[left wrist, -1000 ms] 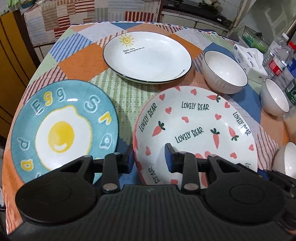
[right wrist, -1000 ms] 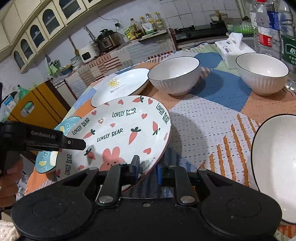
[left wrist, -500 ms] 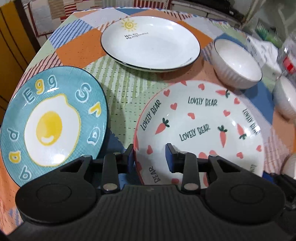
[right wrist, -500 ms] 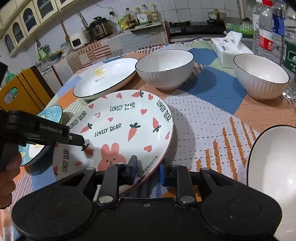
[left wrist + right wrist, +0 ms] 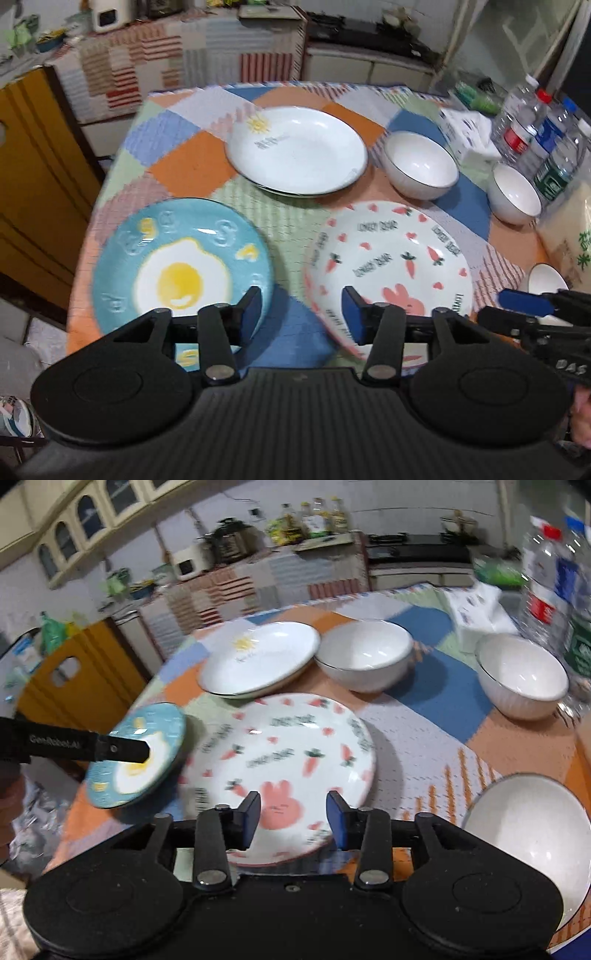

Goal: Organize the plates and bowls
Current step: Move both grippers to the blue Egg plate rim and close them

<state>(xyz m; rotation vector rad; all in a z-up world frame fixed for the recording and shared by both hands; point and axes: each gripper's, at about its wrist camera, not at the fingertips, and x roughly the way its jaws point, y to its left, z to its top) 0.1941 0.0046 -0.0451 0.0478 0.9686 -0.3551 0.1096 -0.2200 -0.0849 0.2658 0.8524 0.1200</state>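
We see a patchwork tablecloth (image 5: 192,166) with dishes around the carrot-and-rabbit plate (image 5: 391,266), which lies flat near the table's near edge. Left of it sits the blue fried-egg plate (image 5: 177,266); beyond it, the white sun plate (image 5: 295,151). Beyond it to the right stand two white bowls, one nearer (image 5: 421,170) and one farther right (image 5: 515,197), and a third bowl (image 5: 528,834) sits beside its right edge. The left gripper (image 5: 301,314) hangs above the gap between the egg and rabbit plates, jaws opening, nothing between them. The right gripper (image 5: 293,819) hangs above the rabbit plate's near rim, jaws opening, pads not touching it.
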